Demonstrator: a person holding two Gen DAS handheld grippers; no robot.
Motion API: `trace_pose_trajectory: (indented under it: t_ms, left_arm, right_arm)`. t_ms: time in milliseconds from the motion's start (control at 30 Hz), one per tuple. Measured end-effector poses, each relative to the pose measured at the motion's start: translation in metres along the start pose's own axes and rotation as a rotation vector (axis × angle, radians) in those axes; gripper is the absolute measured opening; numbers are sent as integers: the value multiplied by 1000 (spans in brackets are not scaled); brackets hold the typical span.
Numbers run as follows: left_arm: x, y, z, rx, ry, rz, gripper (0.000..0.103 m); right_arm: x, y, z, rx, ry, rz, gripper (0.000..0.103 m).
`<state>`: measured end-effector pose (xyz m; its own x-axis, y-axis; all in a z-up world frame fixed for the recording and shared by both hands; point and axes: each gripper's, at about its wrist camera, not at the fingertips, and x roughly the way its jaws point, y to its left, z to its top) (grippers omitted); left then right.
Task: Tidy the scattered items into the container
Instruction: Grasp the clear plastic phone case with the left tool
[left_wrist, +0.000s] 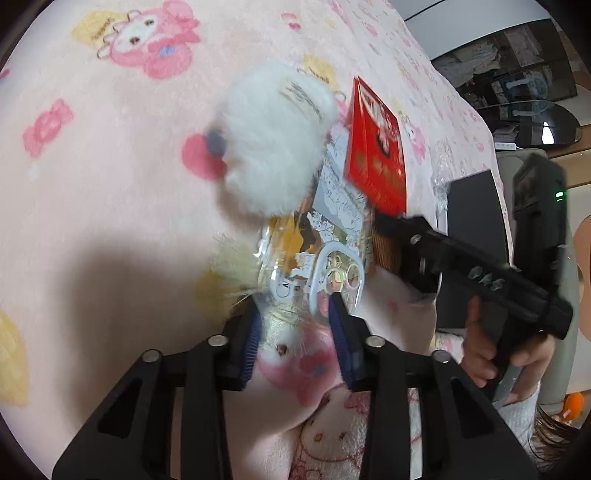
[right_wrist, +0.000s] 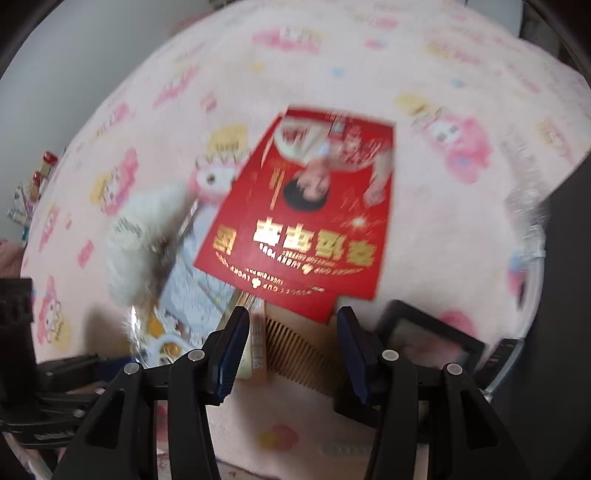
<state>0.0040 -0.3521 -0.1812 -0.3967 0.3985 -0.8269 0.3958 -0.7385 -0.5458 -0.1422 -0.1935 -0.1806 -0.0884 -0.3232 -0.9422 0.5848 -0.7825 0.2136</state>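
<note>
On the pink cartoon blanket (left_wrist: 110, 184) lies a heap: red envelopes (right_wrist: 306, 221), a wooden comb (right_wrist: 299, 354), a printed card (left_wrist: 340, 199) and a clear packet of rings (left_wrist: 317, 273) with a white fluffy pompom (left_wrist: 273, 147) at its far end. My left gripper (left_wrist: 297, 314) has the packet's crumpled near end between its blue pads, which touch it on both sides. My right gripper (right_wrist: 291, 314) points down with its jaws wide apart over the comb, touching nothing. In the left wrist view that right gripper (left_wrist: 388, 225) hovers at the envelopes' lower edge, and a hand (left_wrist: 480, 354) holds it.
A black box (left_wrist: 472, 206) with crinkled clear plastic stands right of the heap. A black-framed item (right_wrist: 436, 332) lies just right of my right jaws, beside a clear curved rim (right_wrist: 535, 251). Small toys (right_wrist: 33, 184) sit at the blanket's far left edge.
</note>
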Motion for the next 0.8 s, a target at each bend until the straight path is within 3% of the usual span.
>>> trace_pose_trajectory:
  t_ms: [100,267,500,633,800]
  left_arm:
    - [-6,4,7,-8,-27,3,31]
    - [-19,11,12,-45,-70,41,31]
    - [-15,1,-7,-22,-39,-29,35]
    - [2,1,-5,-30,-29,42,34]
    - [-15,6,3,-67,-111,89,32]
  right_arm:
    - [1,4,-1,-27,3,-4,45]
    - [-7,11,-9,-50,28,99,45]
    - [-27,-22,-3,78,-70,37,45]
    - [-20,-19,3,82,-66,27,45]
    - [-14,-15,6,43,-43,31,45]
